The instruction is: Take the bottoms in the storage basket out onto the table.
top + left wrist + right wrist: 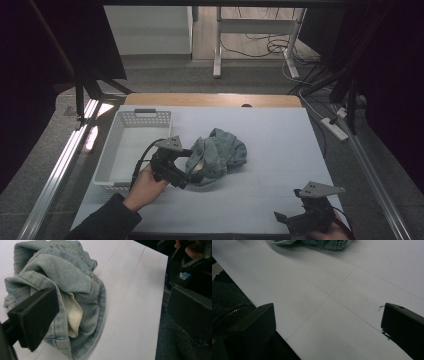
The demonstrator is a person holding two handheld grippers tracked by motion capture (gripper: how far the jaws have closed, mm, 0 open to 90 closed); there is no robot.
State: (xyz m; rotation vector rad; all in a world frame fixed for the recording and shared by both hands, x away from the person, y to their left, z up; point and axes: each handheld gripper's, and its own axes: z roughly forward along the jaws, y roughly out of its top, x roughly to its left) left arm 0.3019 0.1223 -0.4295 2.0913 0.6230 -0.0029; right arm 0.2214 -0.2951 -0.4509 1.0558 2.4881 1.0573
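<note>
Crumpled soft denim jeans (218, 156) touching left gripper (192, 172) fingers (35, 317)

High view looks down; both gripper views, seemingly close, share the jeans (218, 156).

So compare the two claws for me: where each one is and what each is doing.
The left claw is up against the crumpled denim garment beside the white basket; the right claw sits near the table's front right corner, apart from the denim. In its own view one left jaw lies against the fabric, while the right jaws stand wide apart over bare white table. Both are black and hand-held.
</note>
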